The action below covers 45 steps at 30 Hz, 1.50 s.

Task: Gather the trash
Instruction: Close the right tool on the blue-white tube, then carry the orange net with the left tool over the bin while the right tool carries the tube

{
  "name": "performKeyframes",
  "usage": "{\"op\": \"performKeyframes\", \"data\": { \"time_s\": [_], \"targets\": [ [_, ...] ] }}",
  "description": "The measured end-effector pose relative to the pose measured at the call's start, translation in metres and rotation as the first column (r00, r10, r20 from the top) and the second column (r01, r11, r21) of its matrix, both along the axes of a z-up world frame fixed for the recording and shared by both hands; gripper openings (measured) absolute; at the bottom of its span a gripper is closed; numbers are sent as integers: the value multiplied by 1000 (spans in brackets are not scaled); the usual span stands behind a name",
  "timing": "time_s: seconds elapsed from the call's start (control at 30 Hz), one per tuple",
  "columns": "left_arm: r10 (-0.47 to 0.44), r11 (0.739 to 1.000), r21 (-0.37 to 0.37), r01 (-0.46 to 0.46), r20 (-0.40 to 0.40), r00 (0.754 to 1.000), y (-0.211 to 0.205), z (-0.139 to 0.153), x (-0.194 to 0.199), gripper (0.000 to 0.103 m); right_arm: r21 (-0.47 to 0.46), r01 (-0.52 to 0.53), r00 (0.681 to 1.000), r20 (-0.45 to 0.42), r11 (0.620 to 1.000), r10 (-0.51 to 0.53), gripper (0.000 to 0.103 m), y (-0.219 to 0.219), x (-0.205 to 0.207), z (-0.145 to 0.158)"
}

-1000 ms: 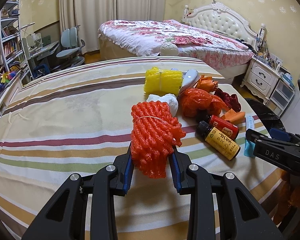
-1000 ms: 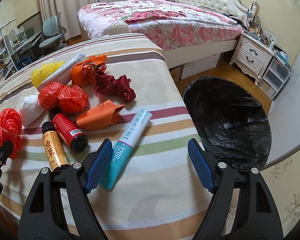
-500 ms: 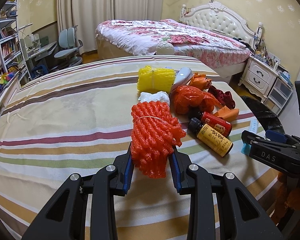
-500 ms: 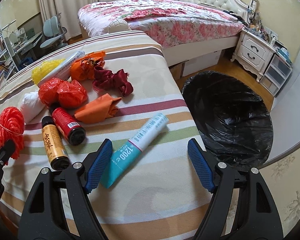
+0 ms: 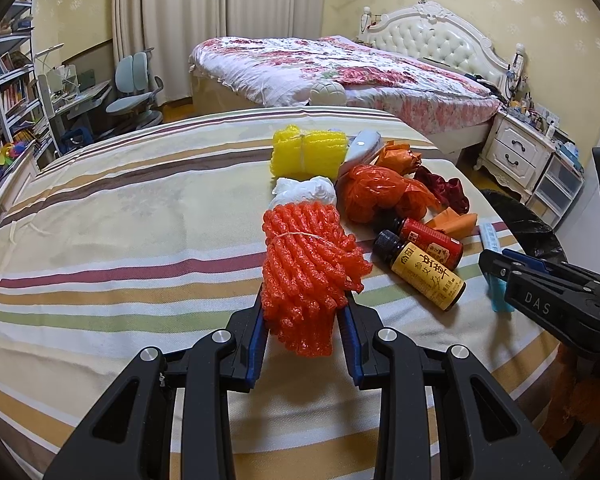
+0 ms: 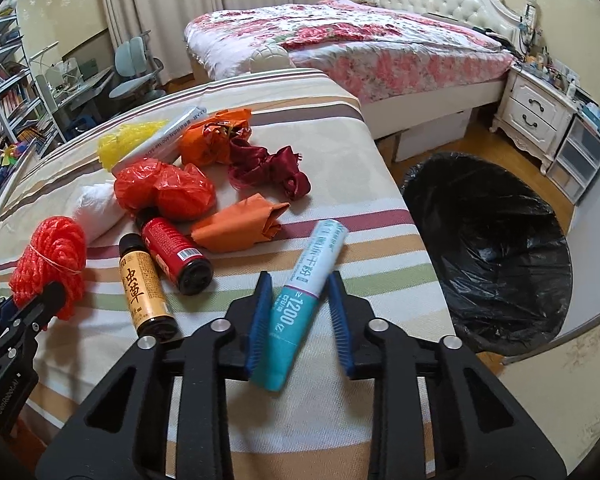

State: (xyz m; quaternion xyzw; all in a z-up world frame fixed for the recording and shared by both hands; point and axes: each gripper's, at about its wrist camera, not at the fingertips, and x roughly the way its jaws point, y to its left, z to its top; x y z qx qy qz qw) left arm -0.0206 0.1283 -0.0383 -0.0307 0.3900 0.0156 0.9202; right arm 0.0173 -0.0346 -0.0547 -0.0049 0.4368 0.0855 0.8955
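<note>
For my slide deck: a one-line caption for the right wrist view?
Right gripper closing around a teal tube on the striped bedcover, black-lined bin alongside.

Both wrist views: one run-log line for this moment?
left tongs: shut on orange foam net | right tongs: closing around teal tube | bin: open, beside bed

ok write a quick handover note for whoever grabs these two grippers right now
Left tongs: shut on the orange foam net, held over the striped bedspread.
Right tongs: closing around the teal tube; the left pad looks in contact, the right one less clearly.
Black-lined bin: on the floor to the right of the bed; no trash visible inside.
Left: drop both in, then the two bottles, plastic bags, red cloth, yellow net and white wad.
</note>
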Motion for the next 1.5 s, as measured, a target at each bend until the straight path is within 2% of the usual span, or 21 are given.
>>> {"op": "performKeyframes", "data": {
  "time_s": [0.3,0.77,1.13,1.5],
  "targets": [
    [-3,1000,-14,3,28,1000,1,5,-4,33,37,4,1000,1,999,-4,16,-7,-3,4],
    [-26,999,-31,30,116,993,-19,34,-15,32,57,13,994,105,998,-19,16,-32,-18,35],
    [-166,985,-6,170,185,968,-87,53,19,32,58,142,977,152,988,-150,16,-105,0,43],
    [-302,953,12,304,158,940,-171,34,75,32,43,258,958,115,965,-262,16,-170,37,17]
  ]
}}
